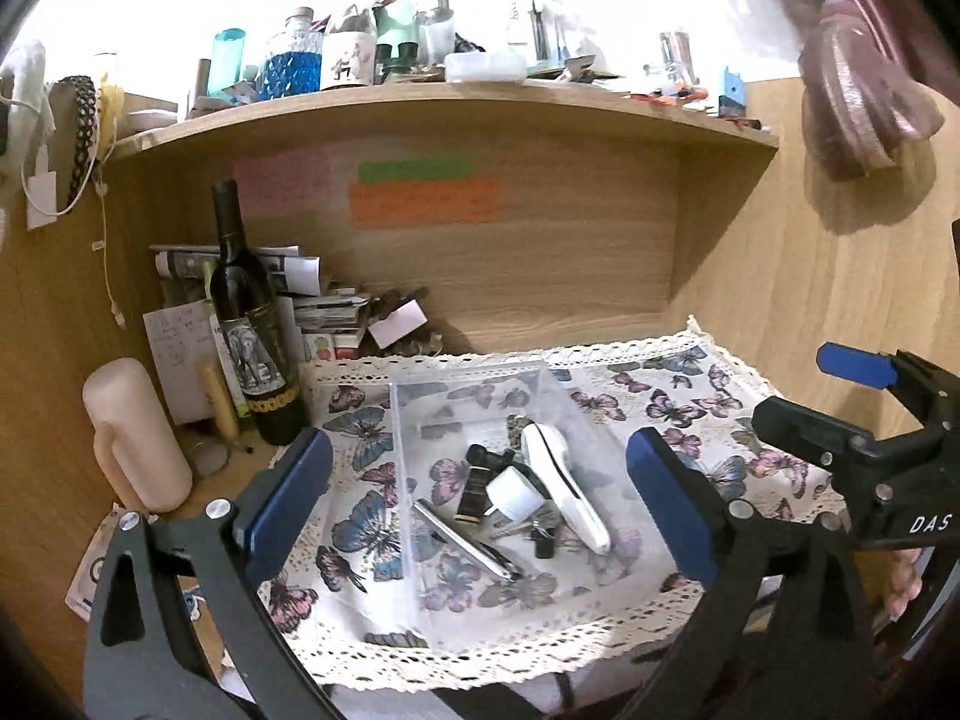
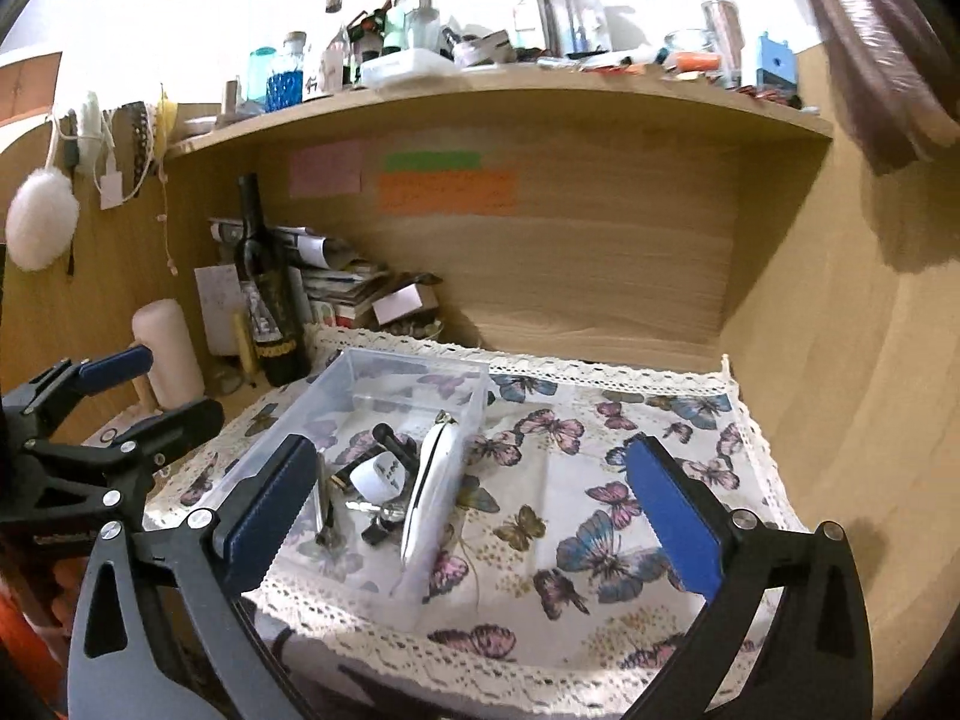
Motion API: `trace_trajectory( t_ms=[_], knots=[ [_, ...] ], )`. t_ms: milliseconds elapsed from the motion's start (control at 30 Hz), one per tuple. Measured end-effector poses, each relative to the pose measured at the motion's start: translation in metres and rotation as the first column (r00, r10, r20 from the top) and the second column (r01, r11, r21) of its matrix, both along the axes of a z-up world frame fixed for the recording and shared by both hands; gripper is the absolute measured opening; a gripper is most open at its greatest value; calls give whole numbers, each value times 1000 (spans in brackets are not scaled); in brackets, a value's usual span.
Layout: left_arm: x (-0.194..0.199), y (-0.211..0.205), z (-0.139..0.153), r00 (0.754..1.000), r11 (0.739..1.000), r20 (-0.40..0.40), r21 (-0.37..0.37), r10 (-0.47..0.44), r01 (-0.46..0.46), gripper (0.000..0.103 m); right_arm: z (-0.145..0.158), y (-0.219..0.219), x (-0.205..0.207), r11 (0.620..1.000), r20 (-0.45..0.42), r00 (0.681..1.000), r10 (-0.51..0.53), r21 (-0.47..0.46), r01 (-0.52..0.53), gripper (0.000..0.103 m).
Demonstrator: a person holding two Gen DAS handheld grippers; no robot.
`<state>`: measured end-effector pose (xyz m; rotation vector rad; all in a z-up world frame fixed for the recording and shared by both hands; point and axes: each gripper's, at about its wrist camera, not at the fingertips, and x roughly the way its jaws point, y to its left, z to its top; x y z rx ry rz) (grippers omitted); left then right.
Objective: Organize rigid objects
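Note:
A clear plastic box [image 1: 414, 480] [image 2: 312, 414] sits on a butterfly-print cloth [image 1: 690, 396] [image 2: 600, 480]. Inside it lie a white handheld device [image 1: 564, 486] [image 2: 429, 486], a white cap [image 1: 510, 495] [image 2: 378, 480], a silver pen [image 1: 465, 537], a small dark bottle [image 1: 474, 492] and some keys. My left gripper [image 1: 480, 498] is open and empty, held above the front of the box. My right gripper [image 2: 474, 510] is open and empty, over the box's right side and the cloth. Each gripper shows in the other's view, the right one [image 1: 840, 402] and the left one [image 2: 120, 396].
A dark wine bottle [image 1: 252, 324] [image 2: 270, 306] and a pale pink cylinder [image 1: 135, 432] [image 2: 171, 348] stand left of the cloth. Stacked papers [image 1: 312, 300] fill the back left corner. A cluttered wooden shelf [image 1: 450, 102] hangs above. A pink curtain [image 1: 852, 60] hangs right.

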<state>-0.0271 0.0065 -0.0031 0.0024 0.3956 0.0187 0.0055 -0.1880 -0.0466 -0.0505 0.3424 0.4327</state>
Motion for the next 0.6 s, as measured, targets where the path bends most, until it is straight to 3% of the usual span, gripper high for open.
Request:
trace_trajectory(
  t_ms=[600],
  knots=[
    [-1, -4, 3, 1000, 999, 10, -47, -6, 6, 100, 0, -9, -7, 999, -7, 1000, 1, 33, 0, 103]
  ],
)
